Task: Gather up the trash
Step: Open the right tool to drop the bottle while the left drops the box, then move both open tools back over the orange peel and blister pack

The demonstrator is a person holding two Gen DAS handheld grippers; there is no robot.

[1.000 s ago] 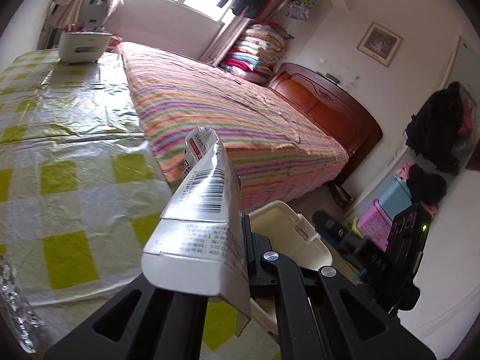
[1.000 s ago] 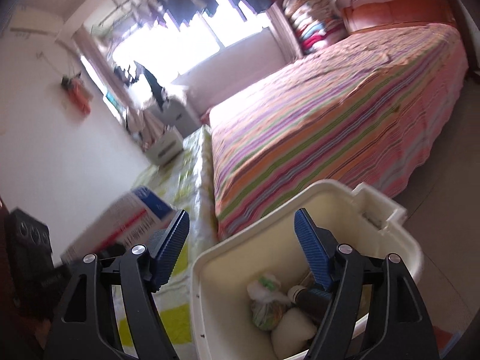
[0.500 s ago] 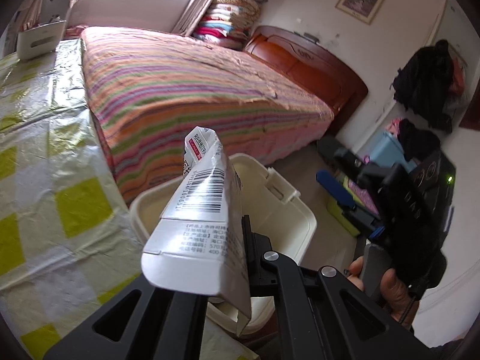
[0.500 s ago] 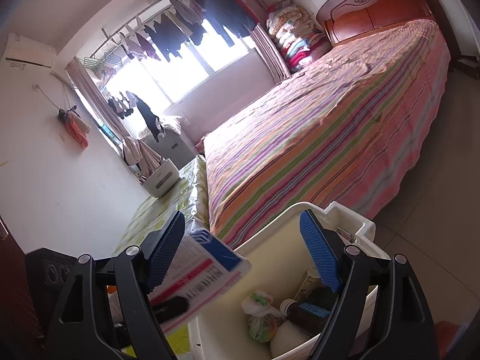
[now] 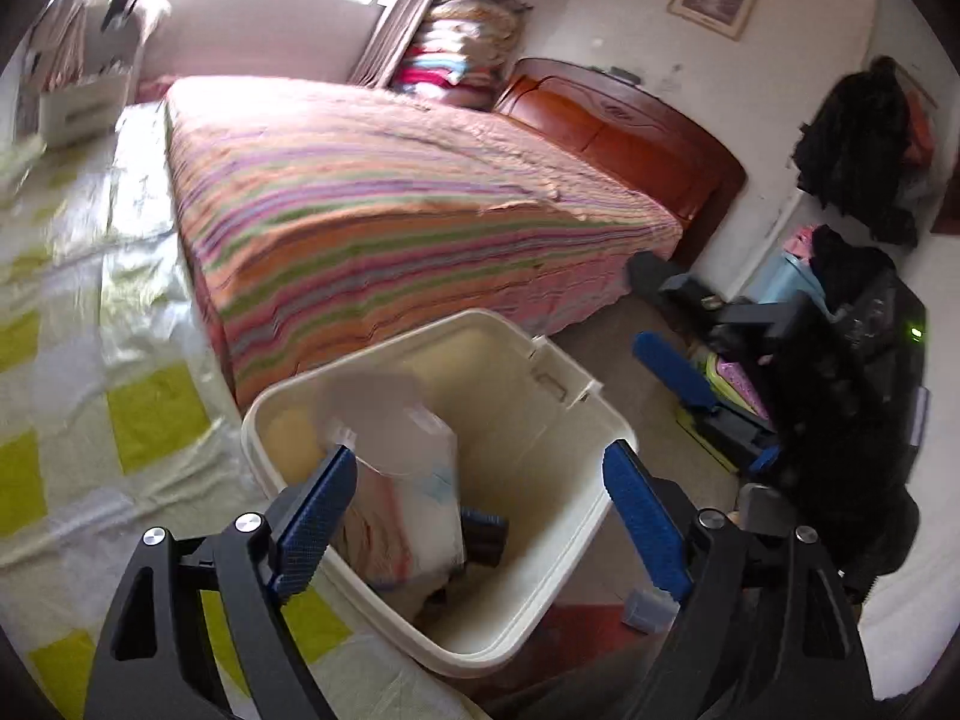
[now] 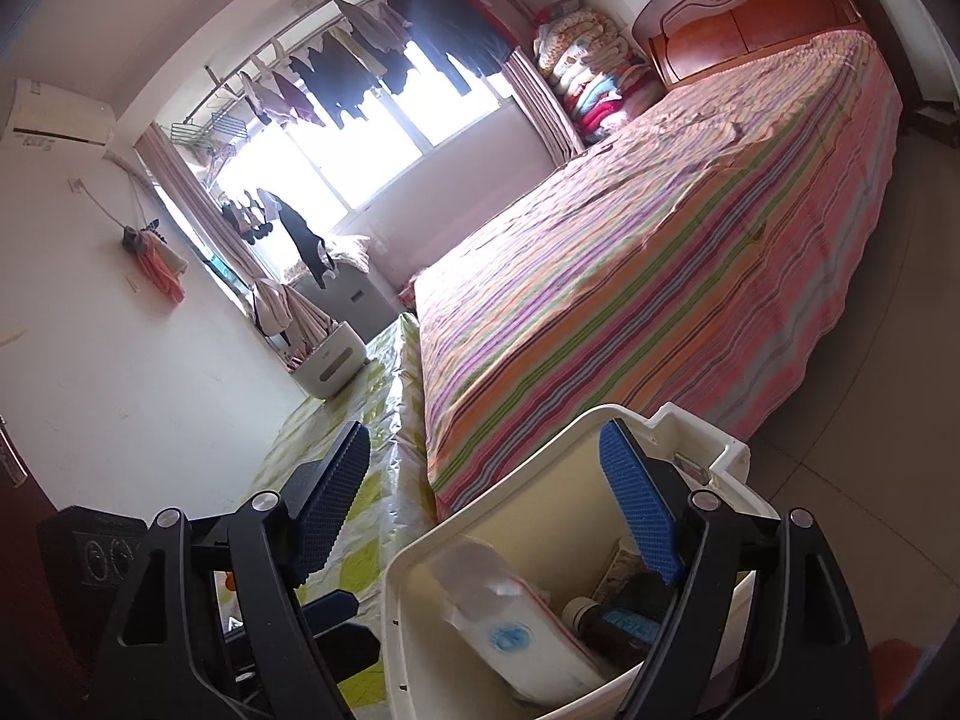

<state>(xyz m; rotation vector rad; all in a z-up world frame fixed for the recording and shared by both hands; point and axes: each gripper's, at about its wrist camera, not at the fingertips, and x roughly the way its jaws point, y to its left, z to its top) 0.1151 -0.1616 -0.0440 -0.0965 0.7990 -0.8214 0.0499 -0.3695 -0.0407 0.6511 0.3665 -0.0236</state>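
While the left gripper (image 5: 474, 516), its jaws just sprung open, hangs empty over the cream bin (image 5: 558, 588), a blurred carton (image 5: 396, 480) lies inside (right gripper (image 6: 492, 516) likewise open, empty).

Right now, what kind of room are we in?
It looks like a bedroom in someone's home. There is a big bed with a striped cover and a wooden headboard, folded blankets stacked in the corner, and clothes hanging to dry by the window.
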